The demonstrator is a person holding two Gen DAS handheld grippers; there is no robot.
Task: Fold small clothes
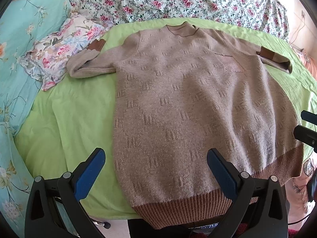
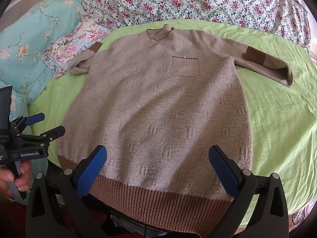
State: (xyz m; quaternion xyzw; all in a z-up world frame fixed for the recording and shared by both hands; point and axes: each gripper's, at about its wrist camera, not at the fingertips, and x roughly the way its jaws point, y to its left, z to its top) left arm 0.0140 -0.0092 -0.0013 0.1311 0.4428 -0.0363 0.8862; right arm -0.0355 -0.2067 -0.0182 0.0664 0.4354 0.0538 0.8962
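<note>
1. A tan knit sweater (image 2: 158, 107) lies spread flat, front up, on a green sheet (image 2: 277, 115) over a bed.
2. Its neck (image 2: 158, 34) points away from the cameras; its ribbed brown hem (image 2: 158, 202) lies nearest, at the near edge of the bed and hanging slightly over it.
3. Both sleeves stretch out sideways, each with a dark brown patch: the left sleeve (image 1: 89, 65) reaches toward a floral pillow (image 1: 57, 57), the right sleeve (image 2: 269, 65) lies on the sheet.
4. A chest pocket (image 2: 184, 66) sits on the sweater's front, on the right-hand side as seen.
5. The left tongs (image 1: 156, 170) are spread wide, empty, above the hem's left part; one blue pad (image 1: 90, 174) is over the sheet, the other over the knit.
6. The right tongs (image 2: 157, 168) are also spread wide, empty, over the hem near its middle.
7. From the right wrist view the left tongs appear at the left edge, held by a hand (image 2: 13, 176), beside the sweater's lower left corner.
8. A flowered quilt (image 2: 198, 2) lies bunched beyond the neck; a teal quilt (image 1: 23, 39) lies at the left.
</note>
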